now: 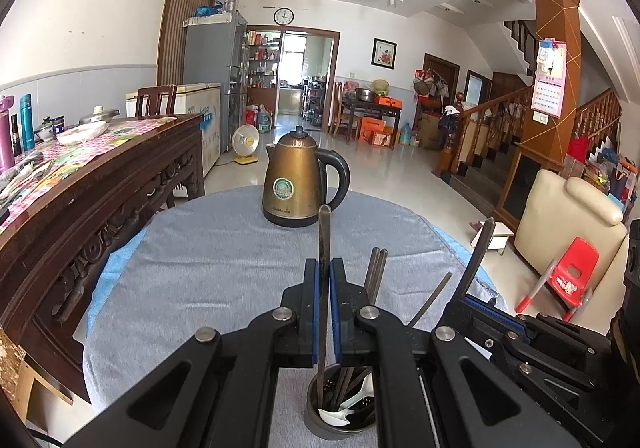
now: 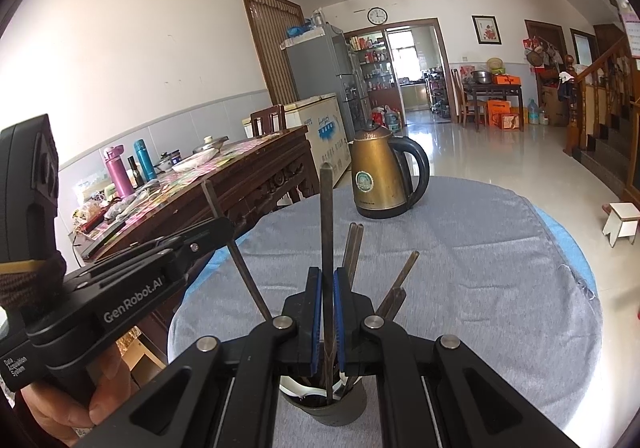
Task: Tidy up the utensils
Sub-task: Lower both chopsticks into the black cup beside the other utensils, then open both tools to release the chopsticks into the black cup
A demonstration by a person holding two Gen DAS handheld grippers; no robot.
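Observation:
A grey metal utensil holder point(image 1: 340, 414) stands on the grey-clothed round table point(image 1: 208, 268), right under both grippers; it also shows in the right wrist view point(image 2: 332, 404). It holds several dark chopsticks and a white spoon point(image 1: 352, 404). My left gripper point(image 1: 323, 288) is shut on a dark chopstick point(image 1: 324, 240) that stands upright with its lower end in the holder. My right gripper point(image 2: 327, 296) is shut on another dark chopstick point(image 2: 327, 215), also upright with its tip in the holder. The two grippers sit side by side, close together.
A bronze electric kettle point(image 1: 298, 183) stands at the far side of the table. A carved wooden sideboard point(image 1: 100, 199) with bottles and dishes runs along the left. A cream sofa point(image 1: 568, 224) and a red child's chair point(image 1: 572, 276) are to the right.

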